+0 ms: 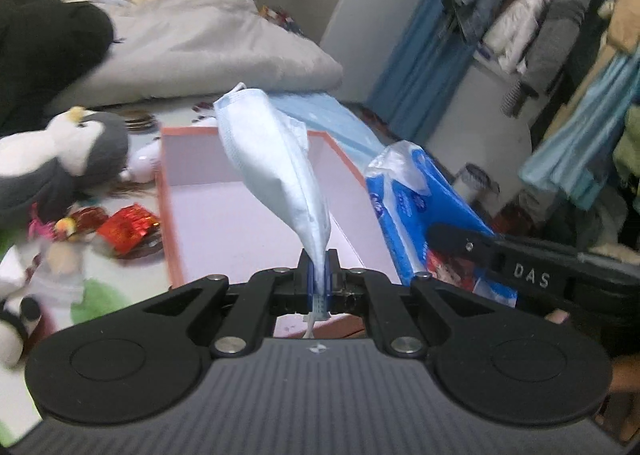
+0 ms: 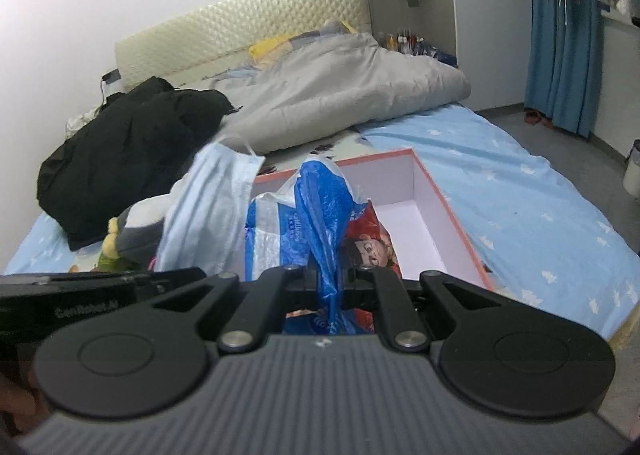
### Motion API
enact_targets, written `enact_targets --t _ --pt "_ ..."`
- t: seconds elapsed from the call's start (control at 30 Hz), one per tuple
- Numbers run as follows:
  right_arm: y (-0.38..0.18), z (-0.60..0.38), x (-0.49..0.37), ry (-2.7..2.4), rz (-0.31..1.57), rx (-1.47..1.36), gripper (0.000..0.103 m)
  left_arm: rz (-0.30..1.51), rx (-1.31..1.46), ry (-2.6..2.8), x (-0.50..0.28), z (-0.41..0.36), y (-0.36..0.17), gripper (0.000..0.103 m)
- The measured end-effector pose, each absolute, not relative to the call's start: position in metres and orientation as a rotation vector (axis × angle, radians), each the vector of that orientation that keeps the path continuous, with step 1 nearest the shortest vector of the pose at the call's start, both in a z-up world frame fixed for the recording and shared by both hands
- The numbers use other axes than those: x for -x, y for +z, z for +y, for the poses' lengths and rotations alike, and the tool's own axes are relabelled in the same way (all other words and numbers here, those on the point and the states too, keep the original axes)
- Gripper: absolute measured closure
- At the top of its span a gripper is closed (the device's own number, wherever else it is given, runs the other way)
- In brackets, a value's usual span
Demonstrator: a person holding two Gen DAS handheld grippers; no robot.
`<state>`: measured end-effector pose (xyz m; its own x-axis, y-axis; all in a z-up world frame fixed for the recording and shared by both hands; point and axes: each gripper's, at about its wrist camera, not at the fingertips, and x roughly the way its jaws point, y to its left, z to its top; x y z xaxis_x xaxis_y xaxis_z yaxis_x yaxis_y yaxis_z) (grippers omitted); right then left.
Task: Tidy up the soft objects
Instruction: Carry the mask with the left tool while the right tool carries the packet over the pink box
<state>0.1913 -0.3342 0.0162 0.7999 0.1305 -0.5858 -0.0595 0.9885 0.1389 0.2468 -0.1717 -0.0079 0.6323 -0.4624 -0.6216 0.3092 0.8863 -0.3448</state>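
Note:
My left gripper (image 1: 319, 275) is shut on a light blue face mask (image 1: 276, 159), which sticks up from the pads over the open pink box (image 1: 176, 215). The same face mask (image 2: 208, 207) shows at the left of the right wrist view. My right gripper (image 2: 329, 275) is shut on the twisted top of a blue plastic tissue pack (image 2: 316, 207), held over the near end of the pink box (image 2: 452, 215). In the left wrist view the tissue pack (image 1: 404, 199) hangs at the box's right side, with the right gripper's body beside it.
A grey penguin plush (image 1: 72, 151) and red foil wrappers (image 1: 128, 227) lie left of the box on the bed. A grey duvet (image 2: 340, 95) and a black jacket (image 2: 128, 151) lie behind. Hanging clothes (image 1: 560, 55) and a blue curtain (image 2: 560, 35) stand to the right.

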Motion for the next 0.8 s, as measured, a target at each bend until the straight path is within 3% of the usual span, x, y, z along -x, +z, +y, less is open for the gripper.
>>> enact_targets --t 0.5,0.8 --pt "-0.04 -0.376 -0.295 0.106 0.81 -0.171 0.092 0.964 0.193 -0.4 -0.373 -0.217 -0.07 0.096" --pt "-0.074 -0.389 -0.327 0.103 0.903 -0.217 0.089 1.016 0.179 -0.36 -0.403 -0.221 -0.098 0.093"
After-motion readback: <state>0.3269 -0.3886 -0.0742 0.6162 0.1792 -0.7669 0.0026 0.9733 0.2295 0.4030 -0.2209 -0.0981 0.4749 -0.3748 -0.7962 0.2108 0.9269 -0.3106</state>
